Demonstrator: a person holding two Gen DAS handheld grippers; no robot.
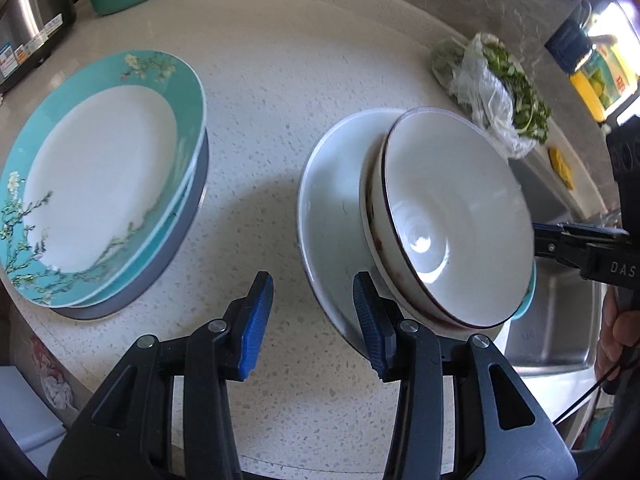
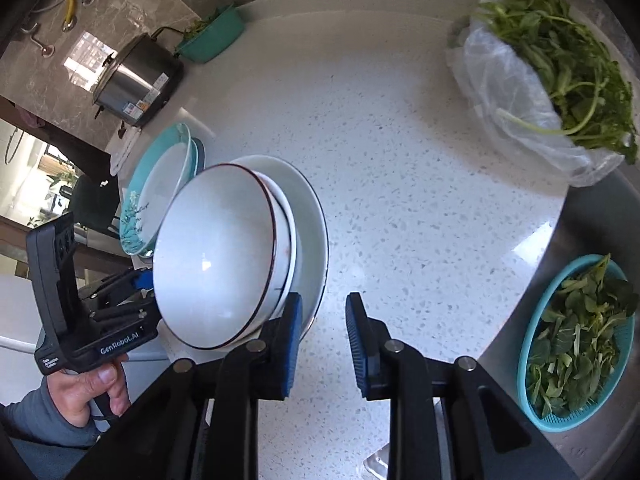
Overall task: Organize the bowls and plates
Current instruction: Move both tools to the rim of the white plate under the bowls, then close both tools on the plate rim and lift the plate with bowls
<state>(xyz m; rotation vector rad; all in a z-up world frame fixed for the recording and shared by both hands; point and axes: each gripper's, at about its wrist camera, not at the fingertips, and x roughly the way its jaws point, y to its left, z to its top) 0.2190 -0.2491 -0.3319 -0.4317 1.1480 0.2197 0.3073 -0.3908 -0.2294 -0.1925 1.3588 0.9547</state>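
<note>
On the pale speckled stone counter [image 1: 280,92] sit two groups of dishes. In the left wrist view, a stack of teal-rimmed plates with white centres and painted blossom branches [image 1: 100,176] fills the left of the frame, the top plate resting on more plates beneath. Right of centre, well apart from that stack, a plain white plate [image 1: 332,216] carries nested white bowls with thin dark rims [image 1: 456,220], pushed toward its right side.

The left gripper [image 1: 314,324] hovers at the bottom of its frame with its blue pads apart; the right pad [image 1: 370,332] overlaps the near edge of the white plate, the left pad is over bare counter, and whether either touches the plate I cannot tell.

In the right wrist view the right gripper [image 2: 320,340] is at lower centre, jaws apart with only counter between them; its left pad [image 2: 290,340] is just beside the bowls' rim.

A clear plastic bag of leafy greens [image 2: 552,92] lies in the upper right, a teal plastic colander of leaves [image 2: 576,344] in the lower right, and a steel cooker pot [image 2: 136,80] in the upper left.
</note>
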